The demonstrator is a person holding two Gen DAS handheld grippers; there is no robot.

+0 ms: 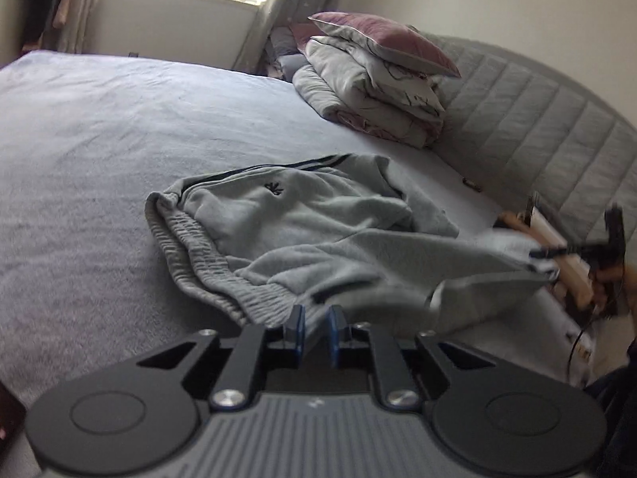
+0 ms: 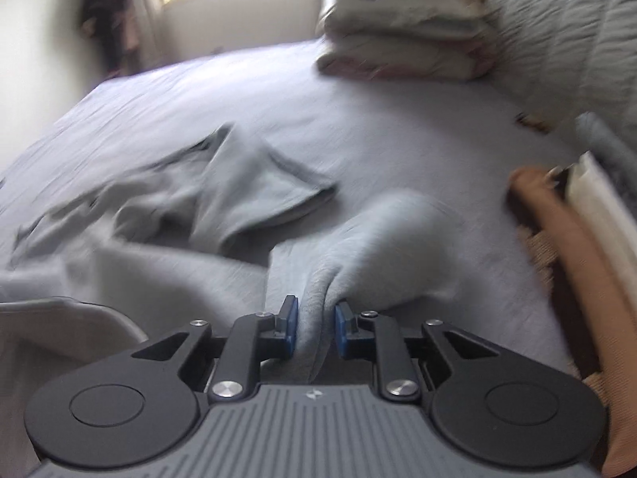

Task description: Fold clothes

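Your grey sweatpants (image 1: 286,231) lie crumpled on the bed (image 1: 87,151), with the elastic waistband nearest your left tool (image 1: 316,332) and the small dark logo facing up. Beyond the sweatpants, toward the quilted headboard (image 1: 529,127), sits a stack of folded bedding (image 1: 370,91) topped by a mauve pillow (image 1: 382,40).

Your left tool has its blue pads drawn close together and pinches a fold of the sweatpants just past the waistband. Your right tool (image 2: 316,326) is likewise narrow, clamped on a bunched ridge of grey cloth that rises from the sweatpants (image 2: 223,195) and runs between its pads. In the left wrist view that right tool (image 1: 557,253) shows blurred at the far side of the sweatpants, with one trouser leg stretched off the bed toward it.

Beside the sweatpants on the headboard side stands a tan and cream object (image 2: 573,239); the blur keeps you from telling what it is.
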